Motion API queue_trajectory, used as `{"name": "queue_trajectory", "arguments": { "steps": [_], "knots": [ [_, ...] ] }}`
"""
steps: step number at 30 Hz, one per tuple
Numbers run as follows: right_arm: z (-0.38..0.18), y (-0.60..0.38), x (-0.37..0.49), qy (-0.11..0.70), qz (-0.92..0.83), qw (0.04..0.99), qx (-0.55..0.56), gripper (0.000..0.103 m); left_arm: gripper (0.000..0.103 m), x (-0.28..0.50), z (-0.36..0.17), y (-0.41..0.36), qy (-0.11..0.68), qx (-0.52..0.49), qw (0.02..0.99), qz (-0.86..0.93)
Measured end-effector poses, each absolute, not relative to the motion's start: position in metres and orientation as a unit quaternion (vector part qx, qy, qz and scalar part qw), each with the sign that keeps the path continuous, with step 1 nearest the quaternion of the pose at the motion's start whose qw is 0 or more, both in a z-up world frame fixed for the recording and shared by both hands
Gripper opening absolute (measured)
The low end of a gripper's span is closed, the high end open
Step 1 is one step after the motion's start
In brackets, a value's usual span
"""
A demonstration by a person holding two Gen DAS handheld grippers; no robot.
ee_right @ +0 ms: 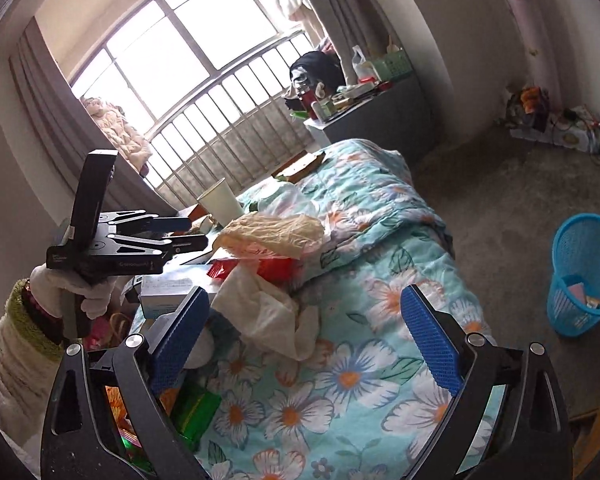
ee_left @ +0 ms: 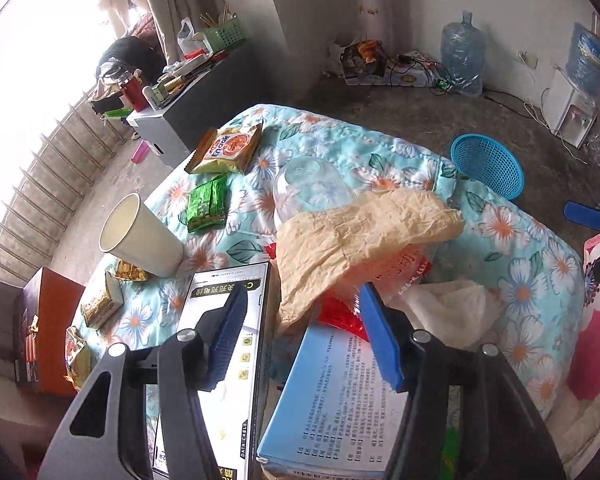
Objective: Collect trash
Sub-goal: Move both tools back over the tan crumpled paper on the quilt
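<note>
Most of the trash is still on the quilt-covered table (ee_left: 512,280); collection looks barely started.

- Blue basket (ee_right: 586,276) stands on the floor beside the table. Inside it only 2 or 3 small scraps show near the bottom, otherwise bare mesh. In the left wrist view the same basket (ee_left: 488,166) sits just past the table's far edge.
- Left to pick up, as far as visible: crumpled tan paper (ee_left: 360,248) draped over a red wrapper (ee_left: 336,316), white tissue (ee_right: 272,312), snack packet (ee_left: 228,150), green packet (ee_left: 207,203), paper cup (ee_left: 140,236) lying on its side, clear plastic cup (ee_left: 308,188), smaller wrappers at the near left edge.
- Blue-printed box (ee_left: 332,396) and white cable box (ee_left: 228,320) lie under the pile; whether they count as trash I cannot tell.
- Left gripper (ee_left: 304,336): jaws part open, straddling the gap between the 2 boxes, just short of the tan paper. Nothing held.
- Right gripper (ee_right: 308,340): jaws wide apart over the quilt, tissue just beside the left pad, not pinched. Empty.

Judgement: both hands are free and poised over the central pile, which seems the likely next pick.
</note>
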State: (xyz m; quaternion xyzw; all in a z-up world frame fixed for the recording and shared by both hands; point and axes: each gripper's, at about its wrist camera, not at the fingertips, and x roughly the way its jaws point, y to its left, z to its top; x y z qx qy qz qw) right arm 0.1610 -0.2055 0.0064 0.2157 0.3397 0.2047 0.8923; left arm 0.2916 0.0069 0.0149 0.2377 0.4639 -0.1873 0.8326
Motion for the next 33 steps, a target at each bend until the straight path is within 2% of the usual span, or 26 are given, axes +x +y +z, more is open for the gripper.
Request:
{"name": "queue_trajectory", "arguments": {
  "steps": [5, 11, 14, 19, 25, 30, 33],
  "knots": [
    [0.004, -0.202, 0.161, 0.344, 0.211, 0.89, 0.211, 0.088, 0.055, 0.29, 0.031, 0.033, 0.475, 0.17, 0.841, -0.195],
    [0.001, -0.187, 0.159, 0.348, 0.232, 0.885, 0.203, 0.086, 0.055, 0.225, 0.081, 0.089, 0.414, 0.065, 0.874, -0.247],
    [0.006, -0.179, 0.158, 0.349, 0.246, 0.881, 0.204, 0.085, 0.055, 0.189, 0.08, 0.108, 0.404, 0.069, 0.876, -0.254],
    [0.02, -0.16, 0.157, 0.346, 0.271, 0.875, 0.202, 0.08, 0.055, 0.154, 0.049, 0.12, 0.425, 0.098, 0.87, -0.228],
    [0.037, -0.111, 0.144, 0.353, 0.356, 0.846, 0.183, 0.064, 0.055, 0.133, 0.027, 0.151, 0.43, 0.039, 0.876, -0.217],
    [0.037, -0.046, 0.127, 0.36, 0.393, 0.841, 0.093, 0.047, 0.055, 0.129, 0.027, 0.175, 0.419, -0.001, 0.884, -0.208],
    [0.035, -0.019, 0.133, 0.364, 0.386, 0.845, 0.058, 0.044, 0.055, 0.13, 0.023, 0.182, 0.418, -0.012, 0.884, -0.212]
  ]
}}
